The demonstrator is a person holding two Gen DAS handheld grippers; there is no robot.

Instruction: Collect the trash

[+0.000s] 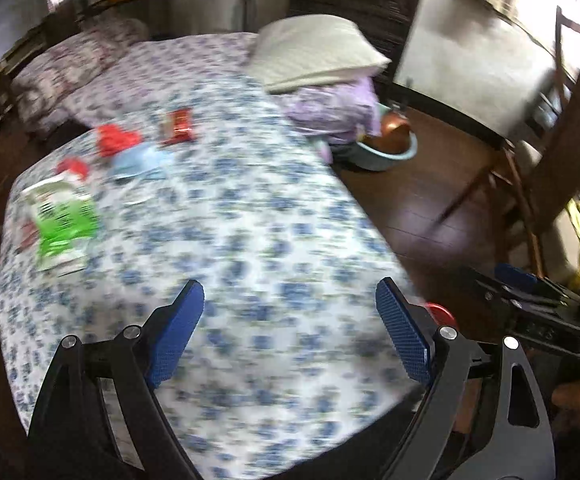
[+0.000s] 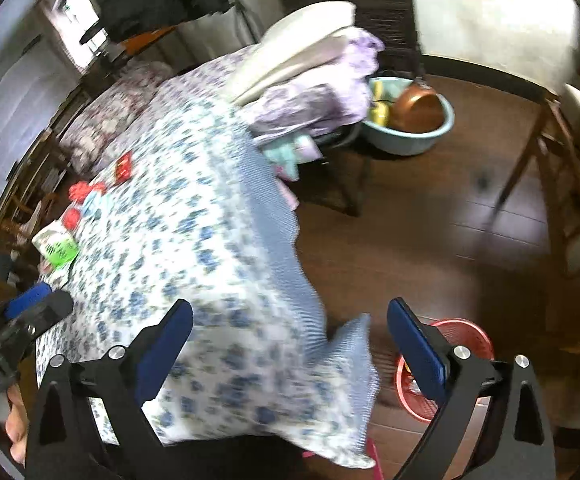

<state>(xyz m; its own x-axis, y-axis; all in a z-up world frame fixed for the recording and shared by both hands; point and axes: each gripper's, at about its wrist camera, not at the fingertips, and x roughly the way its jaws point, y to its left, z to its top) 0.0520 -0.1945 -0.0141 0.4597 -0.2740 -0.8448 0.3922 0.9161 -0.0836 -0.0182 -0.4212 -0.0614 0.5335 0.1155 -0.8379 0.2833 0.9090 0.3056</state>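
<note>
Trash lies on a bed with a blue-flowered sheet [image 1: 250, 240]: a green and white packet [image 1: 60, 216], a red snack wrapper [image 1: 178, 126], crumpled red pieces [image 1: 116, 140] and a light blue piece [image 1: 138, 162]. The same green packet [image 2: 56, 248] and red wrapper [image 2: 124, 166] show far left in the right wrist view. My left gripper [image 1: 290, 332] hangs open above the sheet's near end, nothing between its blue pads. My right gripper [image 2: 290, 356] is open over the bed's corner. A red mesh basket [image 2: 465, 344] stands on the floor behind its right finger, and its rim [image 1: 437, 310] peeks out beside my left gripper.
A white pillow [image 1: 317, 52] rests on folded purple bedding [image 1: 329, 112] at the bed's far end. A light blue basin [image 2: 409, 132] with a copper pot stands on the dark wooden floor. Wooden chair legs [image 2: 561, 184] are at the right. A hand [image 2: 14, 420] shows lower left.
</note>
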